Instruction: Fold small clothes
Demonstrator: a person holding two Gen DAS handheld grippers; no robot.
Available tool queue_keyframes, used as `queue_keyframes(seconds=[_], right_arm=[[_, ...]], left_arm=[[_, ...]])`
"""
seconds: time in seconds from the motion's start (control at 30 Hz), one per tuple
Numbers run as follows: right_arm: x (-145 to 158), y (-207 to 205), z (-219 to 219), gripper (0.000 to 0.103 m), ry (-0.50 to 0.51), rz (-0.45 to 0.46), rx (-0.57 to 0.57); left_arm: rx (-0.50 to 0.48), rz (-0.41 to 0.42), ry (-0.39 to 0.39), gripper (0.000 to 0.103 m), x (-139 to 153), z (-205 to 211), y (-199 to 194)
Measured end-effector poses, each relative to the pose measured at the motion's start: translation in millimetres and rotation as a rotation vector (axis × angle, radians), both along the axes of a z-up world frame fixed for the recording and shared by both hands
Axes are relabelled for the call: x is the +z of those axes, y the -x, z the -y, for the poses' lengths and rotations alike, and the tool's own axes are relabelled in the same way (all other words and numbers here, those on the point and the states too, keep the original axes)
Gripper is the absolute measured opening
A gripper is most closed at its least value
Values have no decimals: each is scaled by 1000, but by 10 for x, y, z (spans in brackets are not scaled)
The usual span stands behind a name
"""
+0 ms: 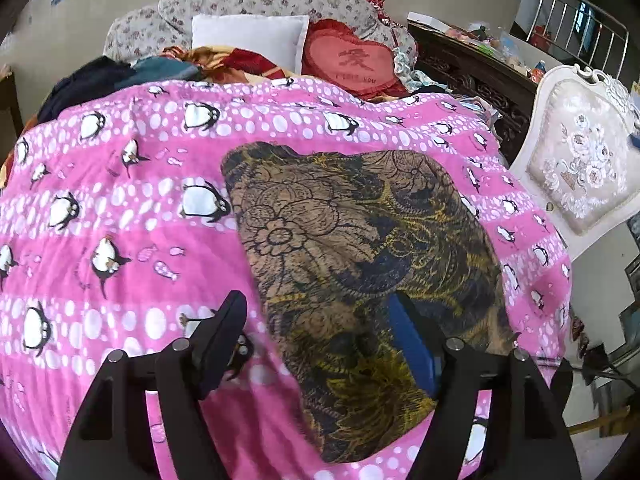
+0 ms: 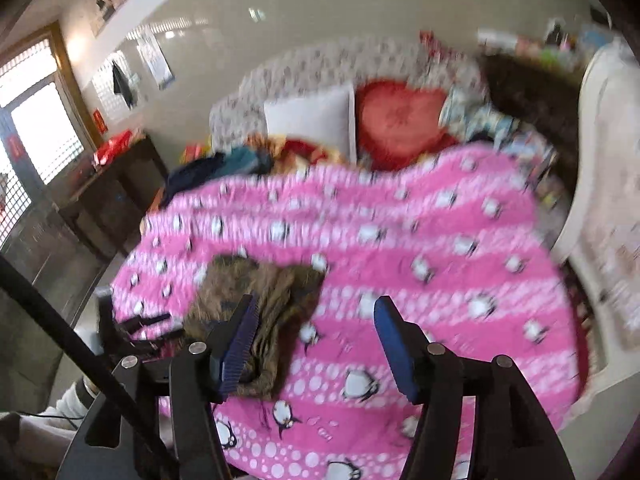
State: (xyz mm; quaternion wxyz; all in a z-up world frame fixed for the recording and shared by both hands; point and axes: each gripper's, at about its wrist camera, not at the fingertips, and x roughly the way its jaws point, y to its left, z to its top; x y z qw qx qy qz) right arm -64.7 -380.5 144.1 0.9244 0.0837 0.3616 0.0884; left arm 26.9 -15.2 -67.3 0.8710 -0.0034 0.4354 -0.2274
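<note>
Our left gripper [image 1: 320, 332] and right gripper [image 2: 316, 340] hover with jaws apart over a brown patterned garment [image 1: 352, 264] lying flat on the pink penguin blanket [image 1: 120, 208].

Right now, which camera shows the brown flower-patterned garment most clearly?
The left wrist view: the brown flower-patterned garment lies large and sharp on the pink penguin blanket. The right wrist view shows it smaller, blurred, at the left.
</note>
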Motion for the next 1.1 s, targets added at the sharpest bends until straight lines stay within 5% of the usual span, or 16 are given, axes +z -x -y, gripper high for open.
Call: queue_keyframes(seconds=[0.07, 0.13, 0.23, 0.33, 0.47, 0.77, 0.87, 0.93, 1.1], right_arm=[[330, 140, 62, 67, 55, 62, -15], [454, 209, 62, 93, 109, 98, -31], [208, 90, -91, 96, 138, 54, -16], [-337, -155, -361, 91, 123, 5, 12], [-1033, -620, -826, 70, 26, -54, 122], [-2124, -1591, -1640, 53, 140, -183, 190], [-2382, -1771, -1477, 53, 205, -214, 102], [-2535, -1859, -1359, 54, 126, -254, 99], [-2498, -1799, -1354, 57, 141, -236, 84]], left_arm=[[-3, 6, 0, 73, 6, 29, -3], [-9, 13, -3, 75, 8, 65, -12], [-3, 10, 2, 76, -30, 113, -64], [25, -4, -5, 76, -90, 159, -151], [71, 11, -22, 77, -111, 192, -259], [121, -49, -57, 78, -415, 194, -462], [136, -69, -46, 87, -523, 177, -524], [143, -74, -48, 90, -587, 201, -568], [145, -38, -75, 91, -591, 275, -543]])
